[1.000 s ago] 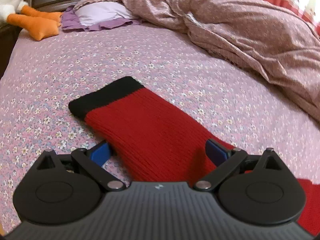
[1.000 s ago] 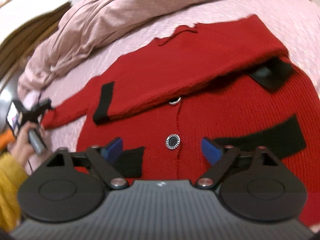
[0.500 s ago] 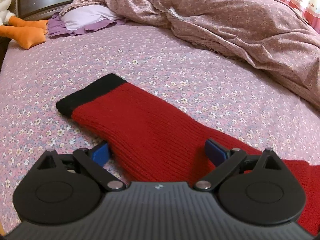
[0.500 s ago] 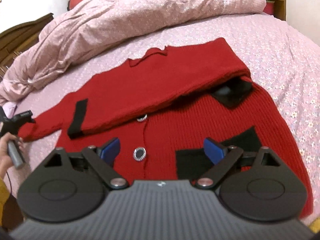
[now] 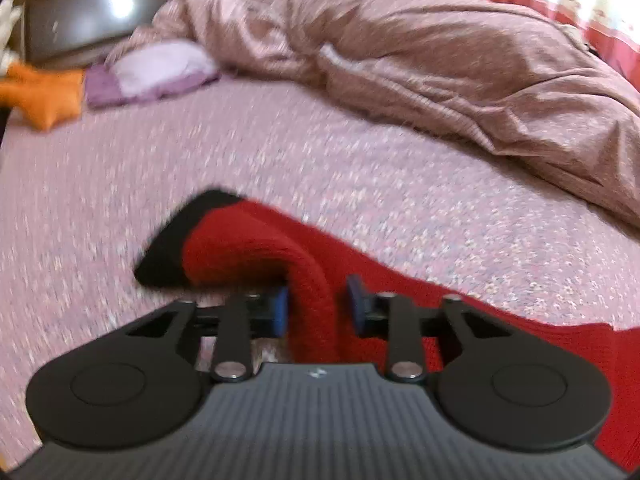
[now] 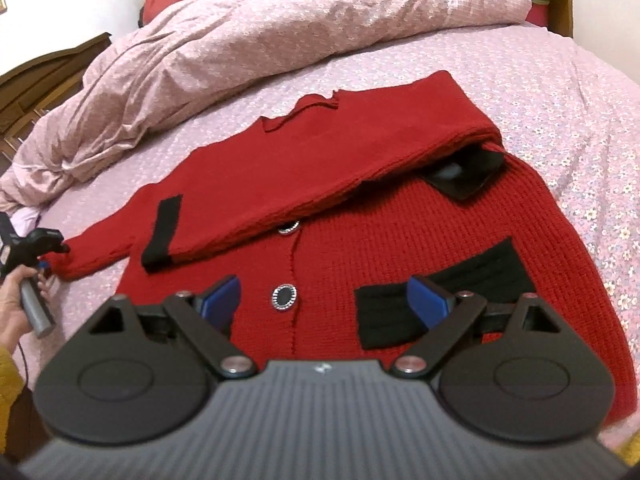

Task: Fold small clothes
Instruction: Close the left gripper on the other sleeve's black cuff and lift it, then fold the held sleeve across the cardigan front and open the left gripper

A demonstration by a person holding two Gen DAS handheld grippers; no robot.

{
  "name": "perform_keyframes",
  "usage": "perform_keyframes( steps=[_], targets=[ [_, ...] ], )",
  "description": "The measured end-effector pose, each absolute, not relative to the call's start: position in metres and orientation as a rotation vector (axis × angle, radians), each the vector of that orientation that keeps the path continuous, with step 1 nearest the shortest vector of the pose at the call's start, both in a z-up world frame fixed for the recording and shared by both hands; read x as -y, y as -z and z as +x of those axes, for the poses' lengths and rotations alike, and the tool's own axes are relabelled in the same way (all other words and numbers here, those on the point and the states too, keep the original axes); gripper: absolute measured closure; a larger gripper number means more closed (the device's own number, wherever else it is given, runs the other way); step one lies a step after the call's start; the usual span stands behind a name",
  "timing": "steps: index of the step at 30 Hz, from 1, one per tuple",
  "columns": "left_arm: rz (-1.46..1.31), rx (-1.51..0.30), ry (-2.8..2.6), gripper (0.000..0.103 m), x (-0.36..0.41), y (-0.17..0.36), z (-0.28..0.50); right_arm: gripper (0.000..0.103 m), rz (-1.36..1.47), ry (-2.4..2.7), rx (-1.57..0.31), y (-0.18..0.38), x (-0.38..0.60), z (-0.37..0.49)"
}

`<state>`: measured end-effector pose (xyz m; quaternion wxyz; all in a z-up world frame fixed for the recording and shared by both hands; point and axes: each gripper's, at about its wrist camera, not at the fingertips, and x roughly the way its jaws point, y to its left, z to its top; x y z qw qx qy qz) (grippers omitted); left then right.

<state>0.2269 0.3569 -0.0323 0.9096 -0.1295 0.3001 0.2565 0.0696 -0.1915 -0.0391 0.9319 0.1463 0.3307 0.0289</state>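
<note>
A red knit cardigan (image 6: 400, 240) with black trim lies flat, front up, on the flowered bedsheet (image 6: 580, 120). One sleeve is folded across its chest, black cuff (image 6: 160, 236) toward the left. The other sleeve (image 5: 248, 248) with its black cuff (image 5: 176, 244) stretches out to the side. My left gripper (image 5: 318, 308) is closing on this sleeve; a ridge of red knit is bunched up between its blue pads. In the right wrist view a hand holds that gripper (image 6: 36, 244) at the sleeve's end. My right gripper (image 6: 324, 296) hovers open over the cardigan's lower front, near a button (image 6: 284, 296).
A rumpled pink duvet (image 5: 440, 60) is heaped along the far side of the bed. A lilac pillow (image 5: 160, 68) and an orange plush toy (image 5: 40, 100) lie by the dark headboard (image 5: 80, 20). A person's hand (image 6: 20, 300) and yellow sleeve are at the left edge.
The left gripper's jaws went from wide open astride the flat sleeve to nearly together, gathering the knit into a raised ridge. The right gripper stayed open and tilted slightly over the cardigan.
</note>
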Motion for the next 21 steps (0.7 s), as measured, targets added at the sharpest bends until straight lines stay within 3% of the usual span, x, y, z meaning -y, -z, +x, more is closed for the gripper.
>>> perform_keyframes(
  steps=[11, 21],
  targets=[
    [-0.190, -0.428, -0.288, 0.081, -0.309, -0.040, 0.208, 0.012, 0.334, -0.068, -0.643, 0.036, 0.202, 0.058],
    [-0.087, -0.310, 0.030, 0.083, -0.193, -0.101, 0.182, 0.012, 0.389, -0.054, -0.614, 0.036, 0.221, 0.045]
  ],
)
